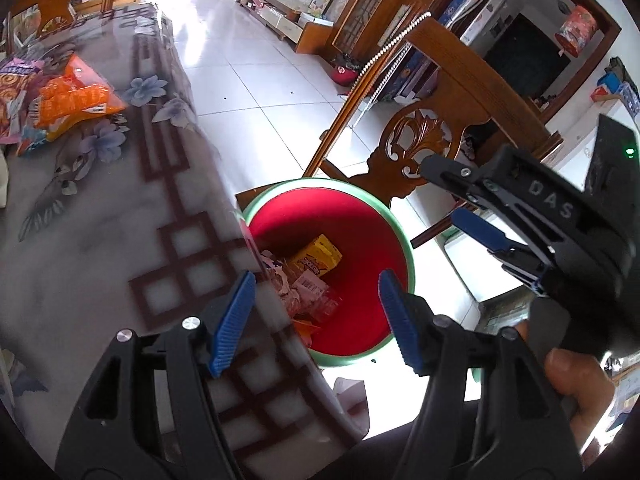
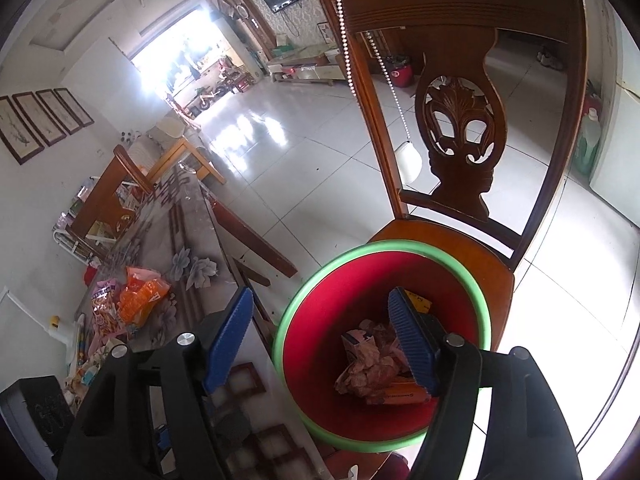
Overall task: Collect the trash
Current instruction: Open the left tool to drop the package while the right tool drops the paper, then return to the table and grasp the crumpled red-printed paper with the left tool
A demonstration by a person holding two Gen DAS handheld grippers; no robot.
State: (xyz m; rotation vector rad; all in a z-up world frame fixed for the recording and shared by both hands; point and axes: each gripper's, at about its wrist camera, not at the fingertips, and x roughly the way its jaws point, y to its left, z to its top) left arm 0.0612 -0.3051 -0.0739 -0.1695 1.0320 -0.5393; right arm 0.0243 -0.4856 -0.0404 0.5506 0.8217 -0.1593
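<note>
Left wrist view: left claw [image 1: 316, 320] is hanging spread over the desk [image 1: 100, 220] edge and the red bin [image 1: 360, 216], nothing between its blue pads. The bin, green-rimmed, is sitting on a wooden chair [image 1: 436, 136] just beside the desk. Inside it, a yellow box [image 1: 318, 258] and crumpled pinkish wrappers [image 1: 308, 292] are lying at the bottom. Only this view is showing the right claw [image 1: 452, 196] from outside: black, blue-padded, jaws apart, empty, reaching in from the right above the bin, a person's fingers [image 1: 576, 376] gripping a handle below it. Orange snack bags [image 1: 76, 100] are waiting far back on the desk.

Right wrist view: right claw [image 2: 320, 340] is standing spread directly over the bin [image 2: 316, 320], holding nothing. This view is looking straight down on the wrapper heap [image 2: 372, 364], the yellow box [image 2: 420, 302] half hidden behind a pad. The chair back [image 2: 460, 132] is rising full behind, a beaded cord draped on it. The snack bags [image 2: 140, 296] are lying on the desk [image 2: 192, 240], well apart from the bin.

Desk covering: grey, flower-printed, glossy. Floor: white tiles, glaring from a bright doorway.
</note>
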